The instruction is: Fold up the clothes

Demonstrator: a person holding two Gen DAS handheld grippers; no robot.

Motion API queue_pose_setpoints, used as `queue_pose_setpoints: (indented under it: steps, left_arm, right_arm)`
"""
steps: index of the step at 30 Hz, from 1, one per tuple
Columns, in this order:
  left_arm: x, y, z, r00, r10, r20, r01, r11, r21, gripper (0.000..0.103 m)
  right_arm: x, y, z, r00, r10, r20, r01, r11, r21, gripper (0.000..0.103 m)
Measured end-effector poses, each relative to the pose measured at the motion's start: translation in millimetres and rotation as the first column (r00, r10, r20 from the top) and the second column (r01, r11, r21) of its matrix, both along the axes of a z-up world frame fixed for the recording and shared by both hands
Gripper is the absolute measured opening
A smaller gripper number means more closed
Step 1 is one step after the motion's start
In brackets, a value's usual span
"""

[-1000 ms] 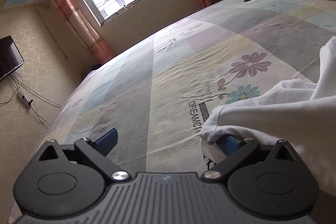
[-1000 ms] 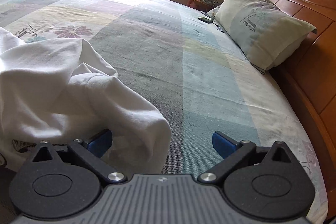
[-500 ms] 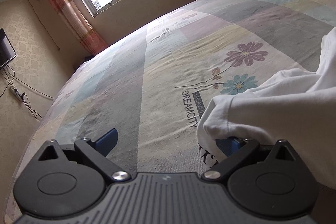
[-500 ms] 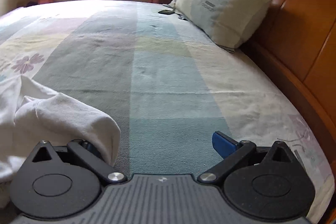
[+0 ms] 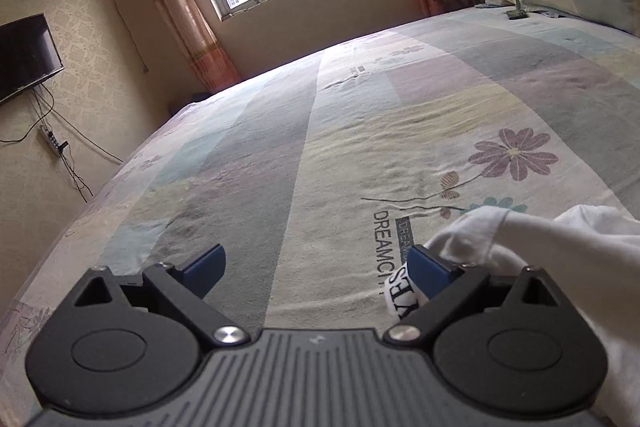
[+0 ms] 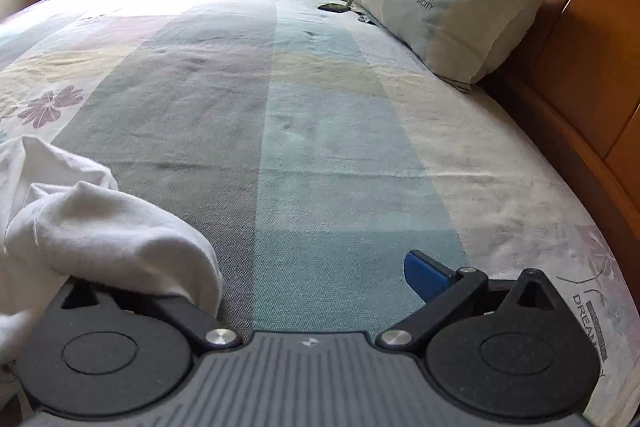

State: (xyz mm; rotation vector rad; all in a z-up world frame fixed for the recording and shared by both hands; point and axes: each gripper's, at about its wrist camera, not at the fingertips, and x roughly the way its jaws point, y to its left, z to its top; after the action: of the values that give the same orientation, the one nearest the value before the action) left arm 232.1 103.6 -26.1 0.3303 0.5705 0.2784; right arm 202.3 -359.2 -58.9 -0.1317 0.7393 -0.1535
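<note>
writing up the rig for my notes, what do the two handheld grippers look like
Both look alike. The left gripper and right gripper each have a dark grey ribbed body with a small logo, two round black hubs, black link arms with silver pivot pins, and blue finger pads. No cables, hands or sleeves are in view.

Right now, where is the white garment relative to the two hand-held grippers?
The white garment lies bunched on the bedsheet, at the left view's lower right and the right view's lower left, draped against each hand-held gripper's inner finger.
</note>
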Motion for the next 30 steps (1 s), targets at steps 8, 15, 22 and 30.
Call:
queue_pose_setpoints:
  steps: [8, 15, 22, 30]
  left_arm:
    - [18, 33, 44, 0.999, 0.011, 0.049, -0.001, 0.980, -0.200, 0.094]
    - [-10, -14, -3, 0.939, -0.262, -0.222, 0.251, 0.965, -0.077, 0.094]
    - [-26, -40, 5, 0.900, -0.365, -0.237, 0.343, 0.930, -0.130, 0.094]
    - [-23, -79, 7, 0.843, -0.490, -0.223, 0.448, 0.868, -0.214, 0.095]
  right_arm:
    - [28, -23, 51, 0.986, -0.069, 0.153, 0.077, 0.996, -0.050, 0.103]
    - [23, -19, -1, 0.995, 0.010, -0.098, -0.015, 0.999, -0.050, 0.103]
    - [-2, 4, 18, 0.984, 0.145, -0.104, -0.145, 0.989, 0.009, 0.103]
    - [-5, 41, 45, 0.937, 0.333, -0.103, -0.335, 0.942, 0.001, 0.103]
